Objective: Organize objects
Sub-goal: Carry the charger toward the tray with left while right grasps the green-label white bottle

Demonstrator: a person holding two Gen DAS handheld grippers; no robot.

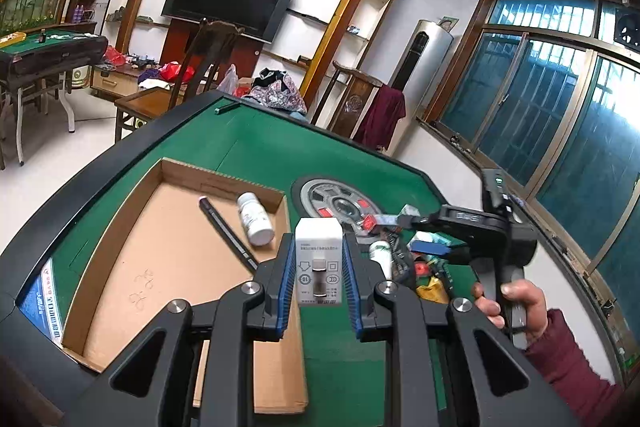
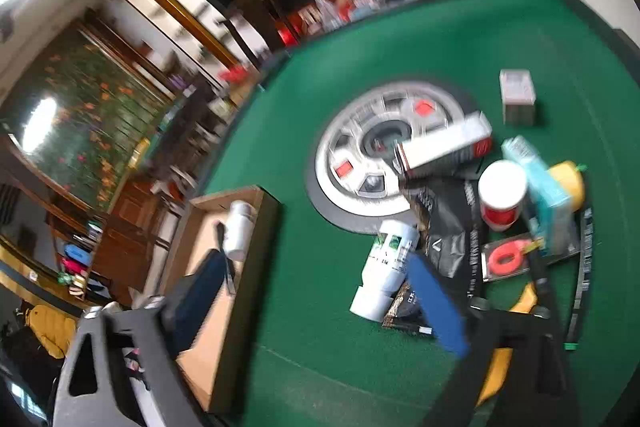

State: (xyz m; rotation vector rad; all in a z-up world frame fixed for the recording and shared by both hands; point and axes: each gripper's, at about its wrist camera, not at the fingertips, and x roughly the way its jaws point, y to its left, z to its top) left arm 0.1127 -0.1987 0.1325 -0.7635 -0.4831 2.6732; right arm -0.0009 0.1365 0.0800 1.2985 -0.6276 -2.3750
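My left gripper (image 1: pixel 319 267) is shut on a small white box (image 1: pixel 319 247) with grey print, held upright between its blue pads above the right edge of an open cardboard box (image 1: pixel 224 175). Inside that box lie a white pill bottle (image 1: pixel 255 219) and a black pen (image 1: pixel 228 233). My right gripper (image 1: pixel 414 233), held by a hand in a dark red sleeve, hovers over a pile of items (image 1: pixel 400 255). In the blurred right wrist view my right gripper (image 2: pixel 320 293) stands open over bare green felt, with a white bottle with a green label (image 2: pixel 386 267) lying beside its right finger (image 2: pixel 436 303).
The pile holds a white-and-red carton (image 2: pixel 444 147), a red jar with a white lid (image 2: pixel 502 195), a light blue box (image 2: pixel 540 187), a black bag (image 2: pixel 448 235) and a red ring pack (image 2: pixel 508 255). A grey box (image 2: pixel 518 99) stands apart. The table's round hub (image 2: pixel 360 155) sits mid-felt.
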